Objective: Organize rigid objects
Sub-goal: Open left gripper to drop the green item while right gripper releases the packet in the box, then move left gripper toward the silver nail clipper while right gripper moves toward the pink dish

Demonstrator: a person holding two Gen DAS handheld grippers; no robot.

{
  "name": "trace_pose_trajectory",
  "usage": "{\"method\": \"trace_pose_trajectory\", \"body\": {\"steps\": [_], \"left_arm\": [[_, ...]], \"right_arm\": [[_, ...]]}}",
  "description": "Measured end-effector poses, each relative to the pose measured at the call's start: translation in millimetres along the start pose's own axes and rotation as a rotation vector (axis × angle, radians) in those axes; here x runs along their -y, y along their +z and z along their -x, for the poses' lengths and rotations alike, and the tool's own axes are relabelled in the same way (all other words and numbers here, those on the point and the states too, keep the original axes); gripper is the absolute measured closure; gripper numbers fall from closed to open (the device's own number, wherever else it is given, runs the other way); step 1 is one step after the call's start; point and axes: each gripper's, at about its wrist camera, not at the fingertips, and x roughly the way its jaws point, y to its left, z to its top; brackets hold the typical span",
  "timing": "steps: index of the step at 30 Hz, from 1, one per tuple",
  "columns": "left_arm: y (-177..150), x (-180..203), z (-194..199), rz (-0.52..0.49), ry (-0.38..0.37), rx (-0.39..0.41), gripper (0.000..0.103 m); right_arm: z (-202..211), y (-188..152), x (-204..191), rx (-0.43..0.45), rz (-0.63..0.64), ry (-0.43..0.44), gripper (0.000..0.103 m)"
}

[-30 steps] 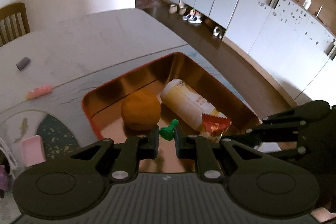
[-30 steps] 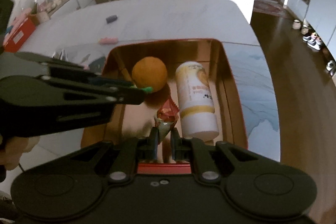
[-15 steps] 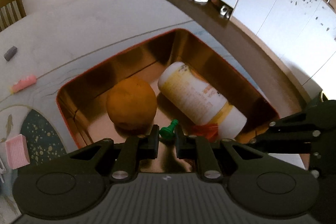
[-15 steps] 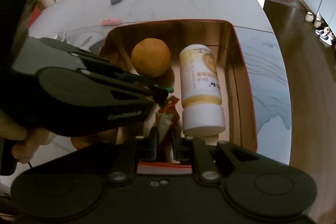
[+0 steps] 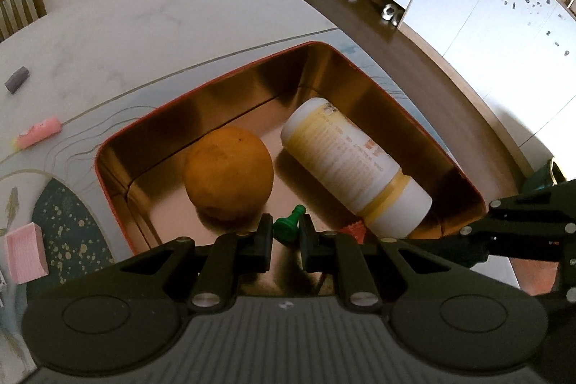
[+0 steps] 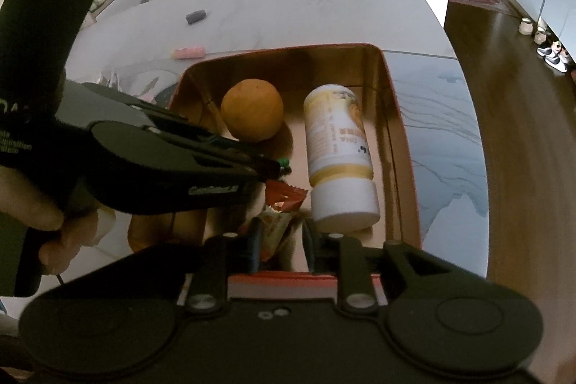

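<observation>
White cupboards and a dark wooden floor lie behind a pale marble table (image 5: 151, 24) on which a red tin box (image 5: 118, 204) with a golden inside stands. Inside the box an orange (image 5: 228, 175) lies beside a white and yellow bottle (image 5: 345, 164), which is on its side with the cap toward the cameras. The left gripper (image 5: 285, 233) hovers over the near part of the box, and its jaws are closed on a small green pawn-shaped piece (image 5: 288, 222). The right gripper (image 6: 279, 242) is at the near edge of the box; its jaws have just been opening, and a red snack packet (image 6: 279, 215) lies between them. The right fingers stand a little apart from the packet, and it rests in the box next to the bottle cap. On the table behind the box lie a pink eraser (image 5: 39, 132) and a small grey block (image 5: 16, 80), well apart from each other.
</observation>
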Motion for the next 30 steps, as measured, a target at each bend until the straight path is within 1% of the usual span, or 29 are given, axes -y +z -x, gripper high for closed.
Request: {"method": "trace_pose_trajectory", "body": {"steps": [4, 7, 9, 18, 20, 22, 24, 25, 30], "left_arm": [[0, 0, 6, -0.003, -0.013, 0.017, 0.088], [-2, 2, 13, -0.004, -0.011, 0.024, 0.088], [-5, 2, 20, -0.002, -0.012, 0.036, 0.088], [-21, 0, 70, 0.014, -0.011, 0.131, 0.088], [-26, -1, 80, 0.019, -0.012, 0.147, 0.088], [-31, -6, 91, 0.028, -0.006, 0.165, 0.085], [-37, -12, 100, 0.038, 0.006, 0.182, 0.075], [-39, -15, 103, 0.046, 0.014, 0.191, 0.073], [-52, -35, 125, 0.067, 0.039, 0.235, 0.073]], "right_arm": [[5, -2, 2, 0.018, -0.012, -0.004, 0.072], [9, -2, 2, 0.028, -0.018, -0.007, 0.072], [13, -3, 1, 0.041, -0.016, -0.006, 0.069], [32, -2, -10, 0.115, -0.001, -0.003, 0.056], [37, -1, -13, 0.131, -0.002, -0.002, 0.052], [40, 0, -19, 0.149, 0.001, -0.003, 0.047], [44, 0, -25, 0.167, 0.009, -0.004, 0.044], [45, 1, -28, 0.174, 0.010, -0.005, 0.043], [49, 1, -47, 0.203, 0.003, 0.006, 0.036]]}}
